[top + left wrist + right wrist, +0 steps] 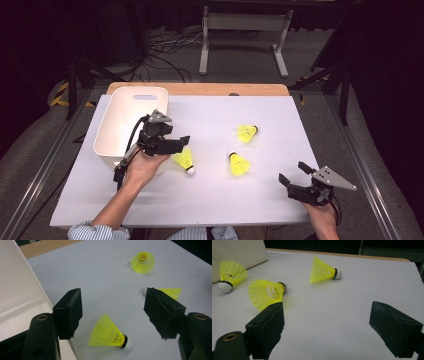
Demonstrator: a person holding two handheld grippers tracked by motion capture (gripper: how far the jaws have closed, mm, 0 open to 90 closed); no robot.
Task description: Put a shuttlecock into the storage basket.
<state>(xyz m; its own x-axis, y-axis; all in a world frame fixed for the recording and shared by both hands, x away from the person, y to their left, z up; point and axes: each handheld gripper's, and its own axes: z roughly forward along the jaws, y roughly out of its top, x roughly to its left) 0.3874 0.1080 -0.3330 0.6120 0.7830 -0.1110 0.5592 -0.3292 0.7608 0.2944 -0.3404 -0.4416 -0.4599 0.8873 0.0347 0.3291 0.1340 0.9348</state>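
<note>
White sheeting covers the surface [210,195], with a wooden edge showing at the far side and dark floor, cables and a pale stand leg frame beyond it. At the far left corner sits a white bin [118,131] with a handle slot in its far wall; the part of its inside that shows is bare, though the left hand and its tool hide the near right corner. Three yellow shuttlecocks lie on the sheet outside the bin. The nearest shuttlecock [184,160] lies on its side just beside the bin's near right corner, white cork toward the person, and in the left gripper view it lies on the sheet below and between the two jaws, untouched by either. The left tool [181,143] hangs over it with jaws set wide and nothing gripped. A second shuttlecock [238,164] lies on its side near the middle of the sheet, cork pointing away to the left, and a third shuttlecock [247,133] lies farther back, cork to the right. Both are well apart from the bin. The right tool [294,173] rests low near the front right corner of the sheet, jaws spread wide and empty, with open sheet between it and the shuttlecocks.
</note>
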